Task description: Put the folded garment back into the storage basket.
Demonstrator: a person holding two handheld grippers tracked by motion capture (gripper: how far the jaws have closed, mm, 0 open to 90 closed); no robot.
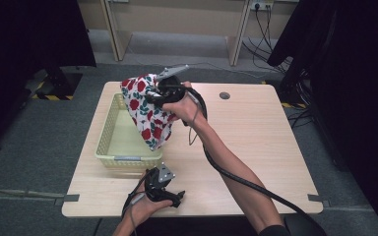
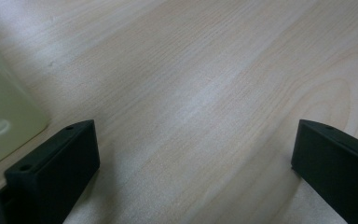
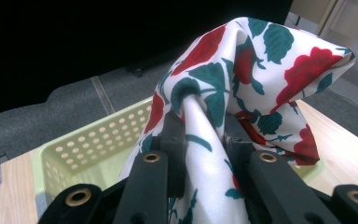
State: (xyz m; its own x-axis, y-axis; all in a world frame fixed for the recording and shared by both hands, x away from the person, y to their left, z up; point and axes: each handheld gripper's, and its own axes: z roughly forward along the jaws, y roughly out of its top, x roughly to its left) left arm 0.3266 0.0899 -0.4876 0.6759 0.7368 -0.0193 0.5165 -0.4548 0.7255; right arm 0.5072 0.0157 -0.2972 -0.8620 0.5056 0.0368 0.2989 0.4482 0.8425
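Hanging from the right claw (image 1: 153, 93), the rose-print cloth (image 1: 147, 115) is pinched in a bunched fold between nearly closed jaws, as the right gripper view confirms (image 3: 205, 135). Its free length drops straight down, long axis vertical, with the lower end over the right-hand rim of the pale green perforated basket (image 1: 109, 128). The basket's open well lies down and to the left of the claw, so in my judgement the placing turns on shifting left before lowering. The left claw (image 1: 170, 196) rests low on the table (image 1: 256, 142) just in front of the basket, jaws wide apart and holding nothing; bare wood shows between them (image 2: 191, 121). The right hand is plainly the nearer
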